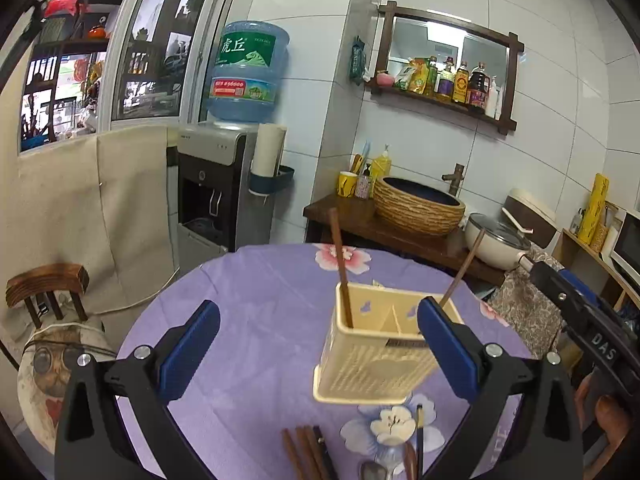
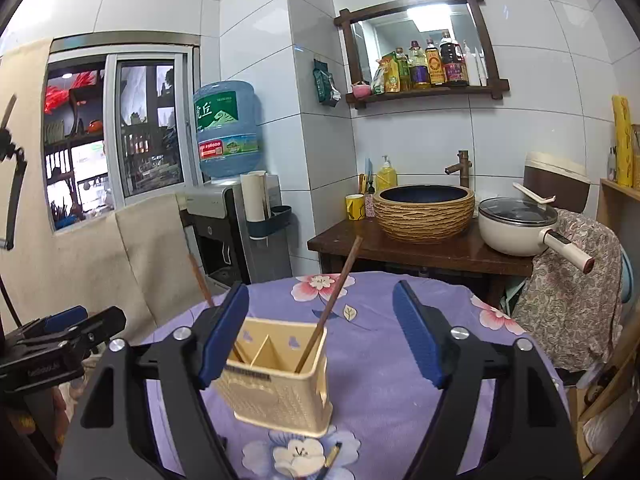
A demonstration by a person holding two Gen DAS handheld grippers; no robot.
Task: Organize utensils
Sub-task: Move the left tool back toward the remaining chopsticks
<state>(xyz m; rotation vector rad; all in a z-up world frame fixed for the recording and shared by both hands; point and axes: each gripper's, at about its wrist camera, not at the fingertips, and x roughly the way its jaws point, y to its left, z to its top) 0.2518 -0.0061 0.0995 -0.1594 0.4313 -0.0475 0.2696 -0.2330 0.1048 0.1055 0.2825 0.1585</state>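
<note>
A cream two-compartment utensil holder [image 1: 380, 364] [image 2: 280, 392] stands on the round table's purple flowered cloth [image 1: 256, 304]. One brown chopstick [image 1: 340, 264] leans in its left compartment and another [image 1: 464, 268] in its right. My left gripper [image 1: 318, 308] is open and wide, with nothing held; its right finger overlaps the holder's right corner. My right gripper [image 2: 320, 290] is also open and empty, its left finger in front of the holder's left edge. Loose brown chopsticks [image 1: 304, 452], a spoon [image 1: 376, 470] and a dark-handled utensil [image 1: 419, 436] lie at the table's near edge.
A wooden chair with a cushion [image 1: 48, 288] stands left of the table. A water dispenser [image 1: 224, 184] stands behind it. A counter with a woven basin [image 2: 424, 210] and a white pot [image 2: 516, 228] is at the back right, beside a cloth-draped chair [image 2: 568, 292].
</note>
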